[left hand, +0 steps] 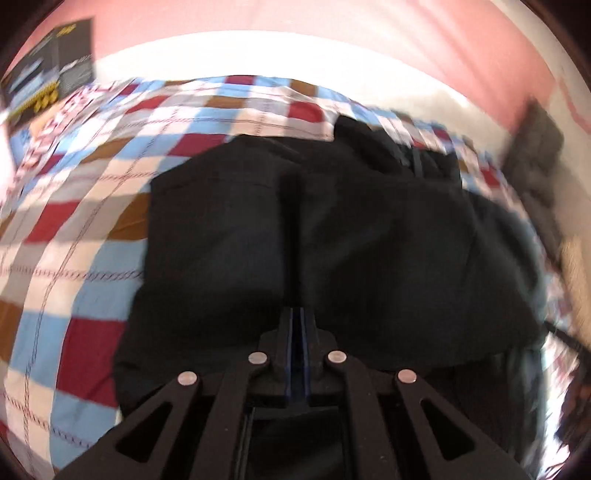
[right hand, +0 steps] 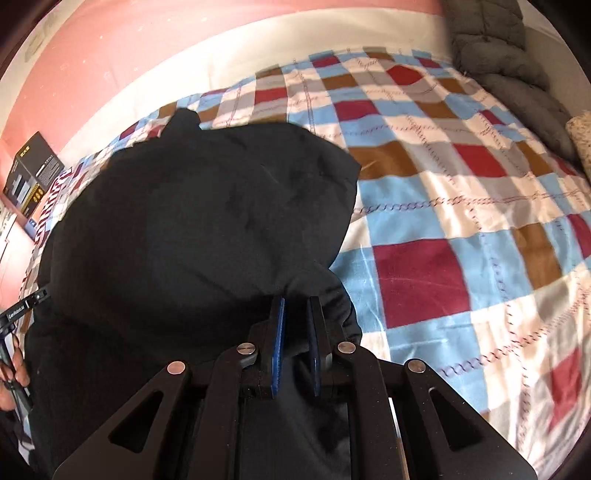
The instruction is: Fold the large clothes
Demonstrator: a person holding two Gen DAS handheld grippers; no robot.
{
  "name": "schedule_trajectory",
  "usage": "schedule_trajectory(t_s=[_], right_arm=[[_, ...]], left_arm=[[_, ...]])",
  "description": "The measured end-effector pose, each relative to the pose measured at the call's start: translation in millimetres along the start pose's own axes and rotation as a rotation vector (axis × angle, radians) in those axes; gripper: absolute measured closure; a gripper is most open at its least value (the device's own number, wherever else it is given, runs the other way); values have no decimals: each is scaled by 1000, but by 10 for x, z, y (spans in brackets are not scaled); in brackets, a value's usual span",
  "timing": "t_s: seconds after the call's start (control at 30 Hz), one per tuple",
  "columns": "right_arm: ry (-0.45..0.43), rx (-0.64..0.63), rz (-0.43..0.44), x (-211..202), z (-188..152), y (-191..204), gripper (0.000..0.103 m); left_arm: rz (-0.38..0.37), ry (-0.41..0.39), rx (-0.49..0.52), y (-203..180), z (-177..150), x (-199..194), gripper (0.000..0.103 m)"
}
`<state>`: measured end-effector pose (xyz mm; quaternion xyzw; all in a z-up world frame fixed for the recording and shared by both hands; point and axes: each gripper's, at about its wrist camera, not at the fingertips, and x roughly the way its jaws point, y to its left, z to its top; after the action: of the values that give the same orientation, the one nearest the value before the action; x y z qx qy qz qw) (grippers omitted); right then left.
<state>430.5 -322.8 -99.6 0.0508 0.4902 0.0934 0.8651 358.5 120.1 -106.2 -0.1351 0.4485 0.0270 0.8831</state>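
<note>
My left gripper (left hand: 297,314) is clenched, its blue pads pressed together with only a thin dark line between them; whether cloth is pinched there I cannot tell. It points down over the black garment (left hand: 332,240). My right gripper (right hand: 295,314) has its pads slightly parted, with a fold of the same garment (right hand: 192,229) bunched between them, so I read it as grasping the cloth. The garment lies in a loose heap on the checked bedspread (right hand: 461,206), nearer the bed's left side in the right view. Beyond it, a dark box (left hand: 55,70) leans against the pink wall (left hand: 369,22). A grey quilted thing (right hand: 491,44) sits at the bed's far right.
</note>
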Motion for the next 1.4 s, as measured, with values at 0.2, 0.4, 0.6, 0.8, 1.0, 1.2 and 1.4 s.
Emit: schedule_trajectory(t_s=[0.2, 0.4, 0.6, 0.8, 1.0, 1.2, 1.4], right_arm=[[-47, -13, 51, -504, -248, 101, 45], [-73, -9, 123, -1043, -670, 256, 45], [-92, -4, 176, -1563, -1145, 474, 44], [-90, -11, 216, -1858, -1525, 582, 43], [-69, 3, 218, -2021, -1871, 536, 34], [-31, 41, 165, -2035, -2133, 290, 34], [27, 91, 132, -1886, -2259, 26, 33]], left_arm=[[-37, -44, -1, 88, -256, -657, 97], [-94, -70, 36, 86, -722, -1352, 96], [-127, -94, 46, 65, -1163, -1900, 80], [-128, -71, 61, 87, -1521, -2190, 72], [-108, -74, 74, 178, -1838, -2430, 66], [-72, -43, 40, 404, -2061, -2479, 64], [-26, -8, -29, 696, -2183, -2370, 58]])
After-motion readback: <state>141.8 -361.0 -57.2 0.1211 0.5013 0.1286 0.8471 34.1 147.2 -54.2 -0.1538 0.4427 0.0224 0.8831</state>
